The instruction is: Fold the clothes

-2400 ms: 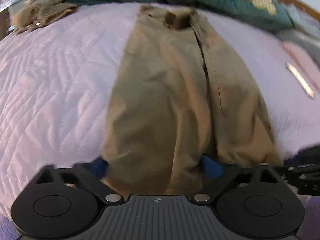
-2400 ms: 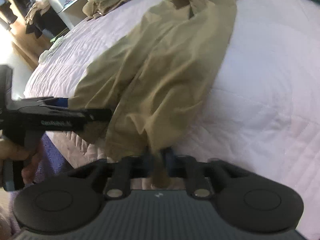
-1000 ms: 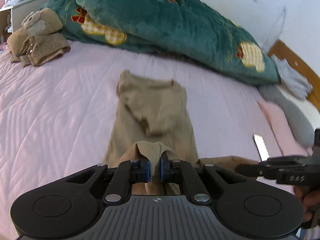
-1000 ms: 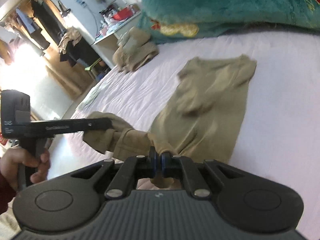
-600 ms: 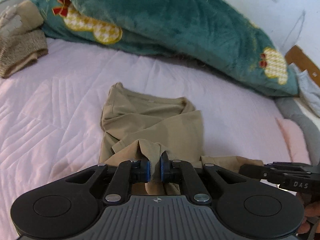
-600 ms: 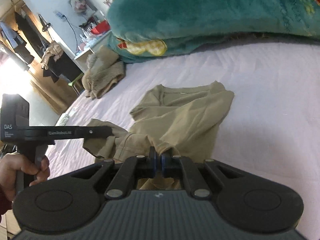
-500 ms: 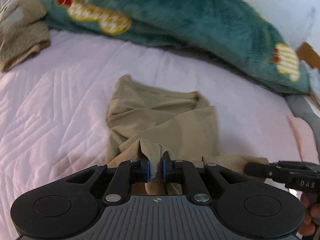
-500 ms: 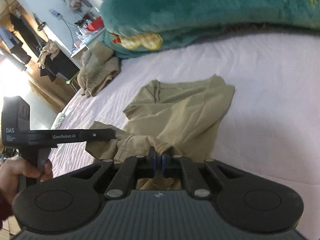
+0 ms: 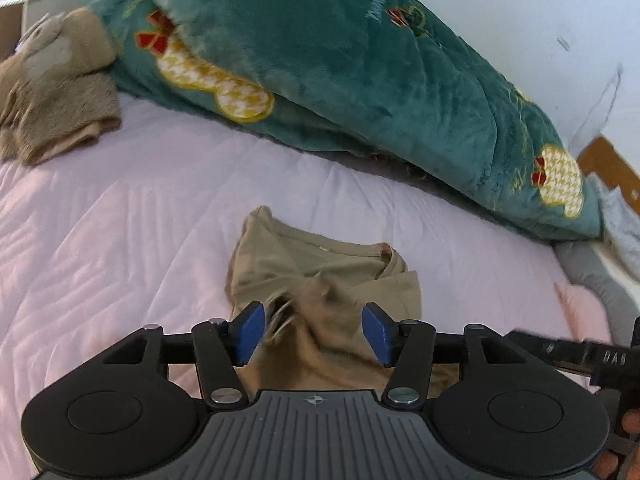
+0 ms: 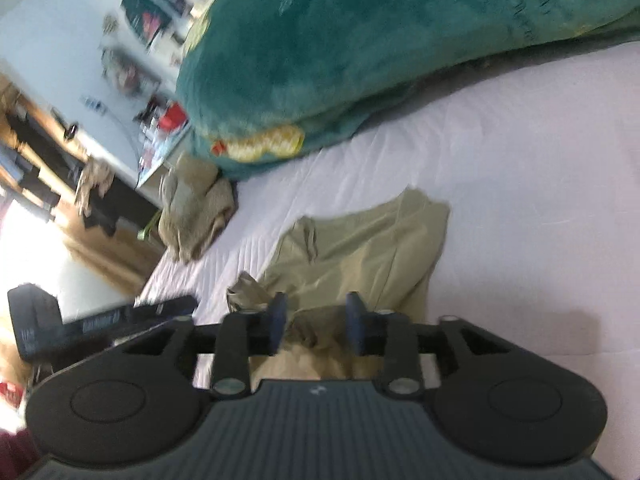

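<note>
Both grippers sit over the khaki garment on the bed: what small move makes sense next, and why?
Probably draw both grippers back clear of the cloth. The left gripper and right gripper have jaws opening, pads off the khaki garment, whose near end now lies doubled over itself on the pink quilt.

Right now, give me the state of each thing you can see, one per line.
Khaki trousers: folded over on the pink quilted bedspread, lying loose.
Left gripper: jaws opening, pads clear of the fabric.
Right gripper: jaws opening, fabric released.
Teal plush blanket: heaped at the bedhead.
Brown fuzzy garment: crumpled.
</note>
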`<action>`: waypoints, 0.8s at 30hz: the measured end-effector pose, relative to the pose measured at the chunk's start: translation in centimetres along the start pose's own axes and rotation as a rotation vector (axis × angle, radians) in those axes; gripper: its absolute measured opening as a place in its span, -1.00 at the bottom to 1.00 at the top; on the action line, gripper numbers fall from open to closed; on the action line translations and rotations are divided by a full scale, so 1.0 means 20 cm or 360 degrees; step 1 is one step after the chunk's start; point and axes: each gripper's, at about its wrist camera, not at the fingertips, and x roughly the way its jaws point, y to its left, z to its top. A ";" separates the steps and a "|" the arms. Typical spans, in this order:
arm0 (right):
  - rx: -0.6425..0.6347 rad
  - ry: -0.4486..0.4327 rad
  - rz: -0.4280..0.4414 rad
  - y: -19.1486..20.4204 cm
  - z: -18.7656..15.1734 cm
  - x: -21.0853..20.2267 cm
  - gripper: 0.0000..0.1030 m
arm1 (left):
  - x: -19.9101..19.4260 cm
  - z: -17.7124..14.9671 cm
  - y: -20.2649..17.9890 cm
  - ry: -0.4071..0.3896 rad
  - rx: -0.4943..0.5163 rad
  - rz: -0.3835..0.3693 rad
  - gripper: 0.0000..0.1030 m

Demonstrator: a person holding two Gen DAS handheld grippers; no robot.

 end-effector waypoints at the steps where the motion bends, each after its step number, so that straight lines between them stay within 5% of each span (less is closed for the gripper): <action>1: -0.0025 0.0010 -0.0015 0.01 -0.02 -0.03 -0.10 | -0.03 -0.01 0.01 0.0014 -0.0004 -0.0006 0.16; 6: -0.0088 0.0232 -0.0121 -0.02 -0.39 -0.03 0.14 | 0.00 -0.38 0.06 0.0312 0.0107 0.0030 0.19; 10: -0.0035 0.0350 -0.0178 -0.04 -0.62 0.07 0.14 | 0.07 -0.44 0.19 0.0258 -0.0001 0.0073 0.19; 13: -0.0075 0.0396 -0.0151 -0.01 -0.68 0.17 0.15 | 0.16 -0.47 0.22 0.0320 -0.0024 0.0027 0.23; 16: -0.0153 0.0428 -0.0142 0.04 -0.70 0.24 0.21 | 0.19 -0.53 0.20 0.0265 0.0049 -0.0034 0.57; 21: -0.0040 0.0432 -0.0092 -0.01 -0.69 0.19 0.21 | 0.11 -0.49 0.26 0.0213 -0.0060 -0.0176 0.58; 24: -0.0098 0.0419 -0.0106 0.01 -0.72 0.21 0.22 | 0.19 -0.57 0.18 0.0383 0.0136 -0.0103 0.75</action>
